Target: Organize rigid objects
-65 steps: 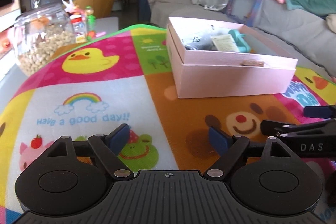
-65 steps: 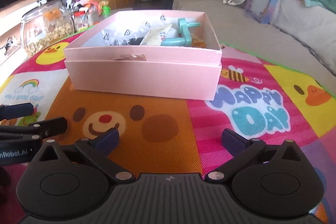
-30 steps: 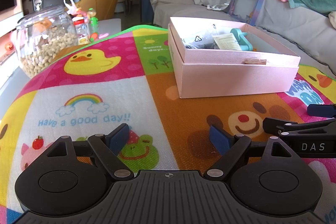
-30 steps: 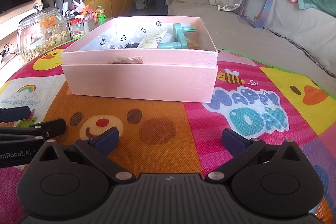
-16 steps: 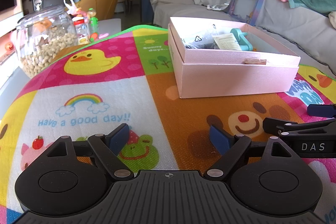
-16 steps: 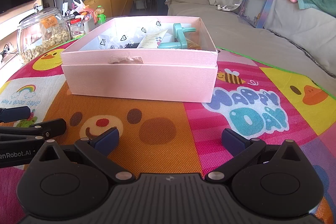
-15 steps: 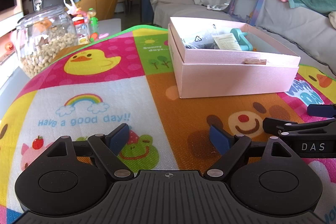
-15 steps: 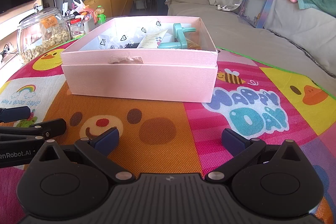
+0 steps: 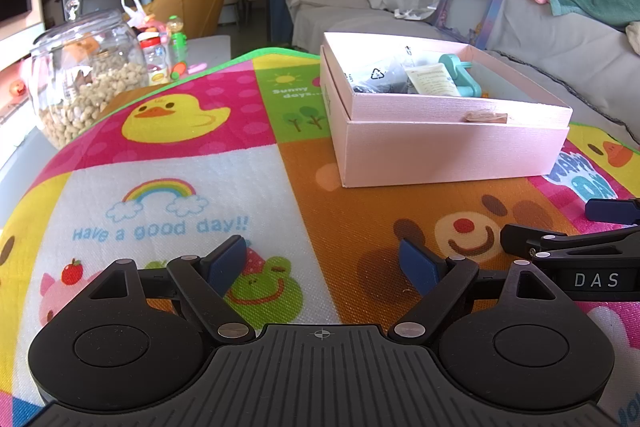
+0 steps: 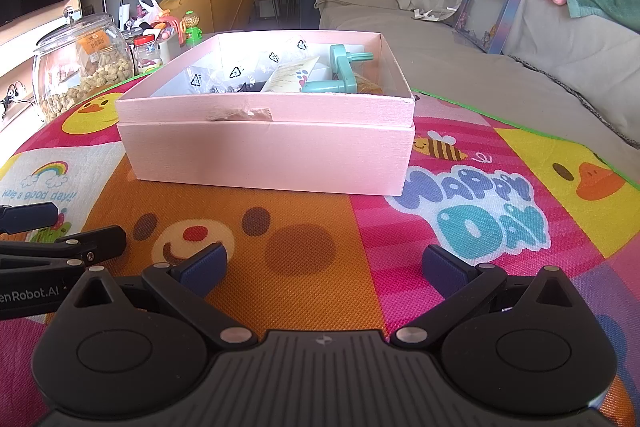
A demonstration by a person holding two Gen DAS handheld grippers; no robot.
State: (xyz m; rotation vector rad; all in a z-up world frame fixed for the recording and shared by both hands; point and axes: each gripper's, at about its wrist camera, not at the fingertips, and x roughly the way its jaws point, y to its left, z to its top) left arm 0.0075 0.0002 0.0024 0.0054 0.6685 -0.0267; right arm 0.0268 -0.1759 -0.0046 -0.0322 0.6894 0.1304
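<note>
Both hand-held grippers, left [image 9: 322, 261] and right [image 10: 322, 265], rest spread and empty. The box [image 10: 268, 151] at twelve o'clock holds everything; little seems left.

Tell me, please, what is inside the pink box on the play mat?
The pink box holds a teal plastic handle, a cream printed packet and clear bags with recycling marks over dark small parts. The box's near wall hides its floor and anything beneath them.
</note>
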